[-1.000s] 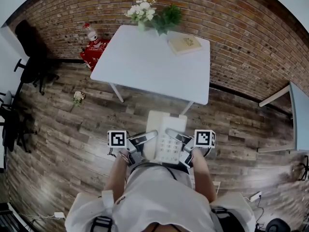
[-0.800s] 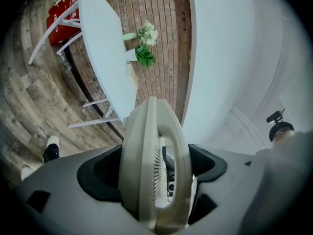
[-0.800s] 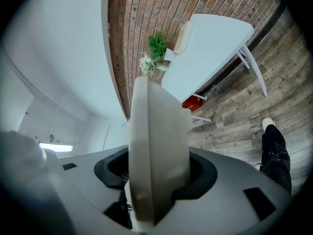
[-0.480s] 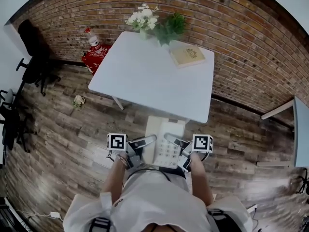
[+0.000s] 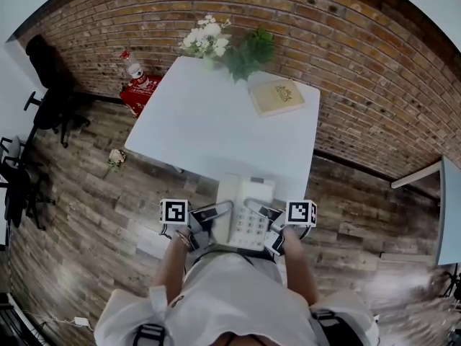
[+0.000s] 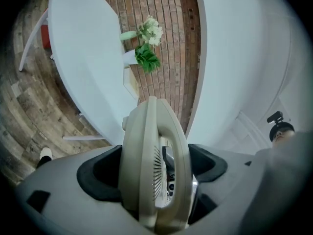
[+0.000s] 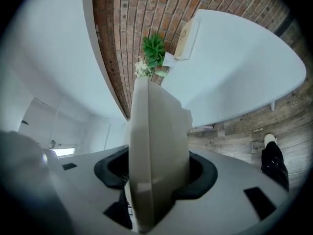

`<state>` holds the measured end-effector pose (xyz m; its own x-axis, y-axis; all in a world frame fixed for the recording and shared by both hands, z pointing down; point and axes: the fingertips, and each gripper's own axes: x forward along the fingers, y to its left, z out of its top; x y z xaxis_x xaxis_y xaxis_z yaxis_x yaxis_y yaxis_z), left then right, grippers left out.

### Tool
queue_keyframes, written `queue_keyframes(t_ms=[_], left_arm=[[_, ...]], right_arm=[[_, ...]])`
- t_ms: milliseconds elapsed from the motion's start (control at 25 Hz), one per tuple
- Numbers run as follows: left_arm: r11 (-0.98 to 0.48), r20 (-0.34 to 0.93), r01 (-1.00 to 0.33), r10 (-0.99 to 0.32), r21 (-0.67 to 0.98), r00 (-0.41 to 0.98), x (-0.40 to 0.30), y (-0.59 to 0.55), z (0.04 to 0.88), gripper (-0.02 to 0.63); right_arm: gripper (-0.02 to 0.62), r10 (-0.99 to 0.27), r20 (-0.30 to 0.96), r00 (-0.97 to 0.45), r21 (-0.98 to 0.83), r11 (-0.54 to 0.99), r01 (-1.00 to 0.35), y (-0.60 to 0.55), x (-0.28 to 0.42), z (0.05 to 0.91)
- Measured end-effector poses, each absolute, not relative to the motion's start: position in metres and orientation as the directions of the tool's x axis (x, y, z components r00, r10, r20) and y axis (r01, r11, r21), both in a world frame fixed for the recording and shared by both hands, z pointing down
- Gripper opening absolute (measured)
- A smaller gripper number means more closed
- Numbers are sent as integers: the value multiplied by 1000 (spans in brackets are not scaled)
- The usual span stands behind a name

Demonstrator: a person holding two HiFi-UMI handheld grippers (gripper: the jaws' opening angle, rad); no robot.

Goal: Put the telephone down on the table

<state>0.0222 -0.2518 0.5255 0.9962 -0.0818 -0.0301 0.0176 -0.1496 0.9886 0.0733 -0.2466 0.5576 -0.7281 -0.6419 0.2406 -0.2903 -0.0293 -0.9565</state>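
Brick wall [image 5: 346, 42] runs behind everything, above a plank wood floor [image 5: 94, 207]. White desk [image 5: 216, 121] stands out from the wall on thin legs. Its top is bare except along the far edge. Dark office chairs [image 5: 43, 92] sit off to the left, well away from the desk.

Person in a light top [image 5: 230, 301] stands at the desk's near edge with both forearms forward and a gripper in each hand.

Telephone [image 5: 247, 211], beige with a keypad, is carried keypad-up between the two grippers, just in front of the person. It is held up, not set down. From overhead its far end meets the desk's near edge, and I cannot tell whether it overhangs.

Left gripper [image 5: 216, 215]: jaws closed on the handset side of the telephone. The handset's slotted earpiece fills the gap between the dark pads.

Right gripper [image 5: 265, 218]: jaws held fairly wide, clamped across the opposite side of the telephone's body.

Tan book [image 5: 276, 96] lies flat at the far right corner of the desk. Green plant [image 5: 248, 49] stands at the far edge, with white flowers [image 5: 204, 38] just to its left. Red item [image 5: 140, 89] is on the floor by the wall, left of the desk.
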Motion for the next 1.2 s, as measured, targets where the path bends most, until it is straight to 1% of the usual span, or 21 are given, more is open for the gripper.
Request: queue_keyframes(t_ms=[280,600,760,920,1080,1200], left_arm=[[-140,-37,21,-115,990,993,56,-288,526,410],[-128,27,-49,-168,991,985,85,-338,543,410],[-114,24,-47,-197,992,980,100,-356,546,410],[-130,21,-49,-213,990,977,111,-371,546,410],[-109,28,-54,-228,993,973,119,-385,548,410],[-144,23,-57,-226,988,974,121,-395,545,410]], right_arm=[[249,-609,247,-753,-953,-13,-302,-286,107,560],[249,-573,255,-779,-955,-26,-294,-336,139,571],[249,-545,257,-798,-956,-25,-291,-356,153,575],[249,-524,253,-813,-958,-17,-288,-372,163,576],[249,-517,247,-820,-958,-2,-287,-389,170,578],[249,-515,234,-825,-957,25,-288,-400,173,575]])
